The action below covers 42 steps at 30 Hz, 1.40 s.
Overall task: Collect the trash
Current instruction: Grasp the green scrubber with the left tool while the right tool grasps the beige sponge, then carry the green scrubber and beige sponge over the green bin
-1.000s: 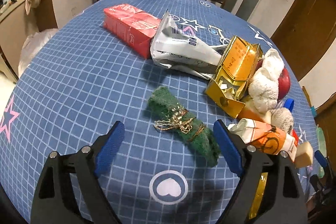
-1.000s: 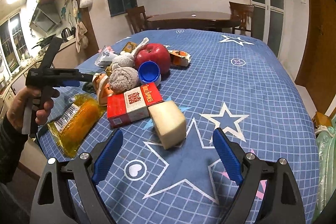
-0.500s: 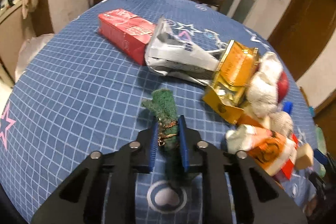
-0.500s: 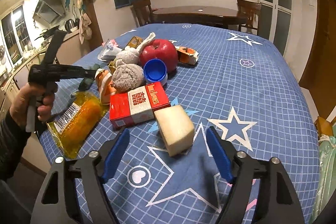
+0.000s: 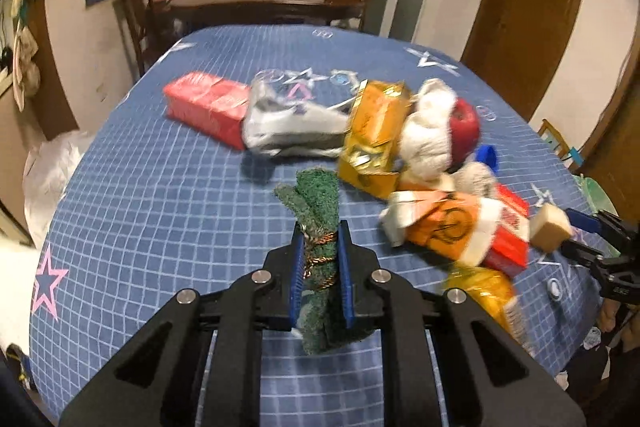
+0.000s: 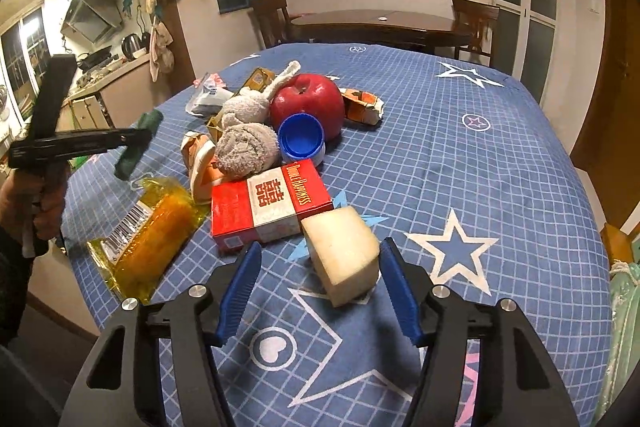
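Observation:
My left gripper [image 5: 320,247] is shut on a green scouring pad [image 5: 316,203] with copper wire wound round it, and holds it lifted above the blue checked tablecloth [image 5: 160,203]. The pad also shows in the right wrist view [image 6: 138,143], hanging in the left gripper [image 6: 136,139] at the left. My right gripper [image 6: 320,279] is open, its fingers either side of a pale foam block [image 6: 340,251] on the cloth. Next to the block lie a red-and-white cigarette box [image 6: 268,203] and a yellow wrapper [image 6: 152,235].
A pile sits mid-table: a red apple [image 6: 308,103], blue bottle cap [image 6: 300,139], rolled grey towels [image 6: 248,147], a gold carton [image 5: 376,127], a silver bag [image 5: 288,127], a red pack [image 5: 208,107] and an orange wrapper [image 5: 444,227]. Chairs and a dark table stand behind.
My left gripper closed on the green pad and lifted it off the cloth. My right gripper moved forward, so the foam block now lies between its open fingers.

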Tool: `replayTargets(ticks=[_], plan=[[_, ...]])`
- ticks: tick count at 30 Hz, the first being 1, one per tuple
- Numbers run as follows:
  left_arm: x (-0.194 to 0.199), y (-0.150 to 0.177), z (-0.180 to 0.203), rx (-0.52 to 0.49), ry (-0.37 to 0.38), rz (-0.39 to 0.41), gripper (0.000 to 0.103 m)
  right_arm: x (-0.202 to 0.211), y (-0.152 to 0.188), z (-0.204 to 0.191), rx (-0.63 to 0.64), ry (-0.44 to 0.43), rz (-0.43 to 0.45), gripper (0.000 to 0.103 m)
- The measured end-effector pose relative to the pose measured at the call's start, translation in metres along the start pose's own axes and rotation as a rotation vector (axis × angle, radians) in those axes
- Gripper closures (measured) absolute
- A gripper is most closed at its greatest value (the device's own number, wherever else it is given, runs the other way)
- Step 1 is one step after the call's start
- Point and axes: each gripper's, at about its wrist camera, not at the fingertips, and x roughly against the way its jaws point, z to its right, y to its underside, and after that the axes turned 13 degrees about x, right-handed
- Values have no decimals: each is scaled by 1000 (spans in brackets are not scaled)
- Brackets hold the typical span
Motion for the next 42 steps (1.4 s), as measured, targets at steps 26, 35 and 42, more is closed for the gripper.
replayTargets(ticks=[26,35,42], plan=[[36,17,58,-46,46,170,89,25,-21,-9,-57,238,126,59],[67,19,116,-103,133,298,89,78,-44,-23,-64,347,296,59],[67,21,168,-167,214,311,89,108,-36,-8,-86,418,306,59]])
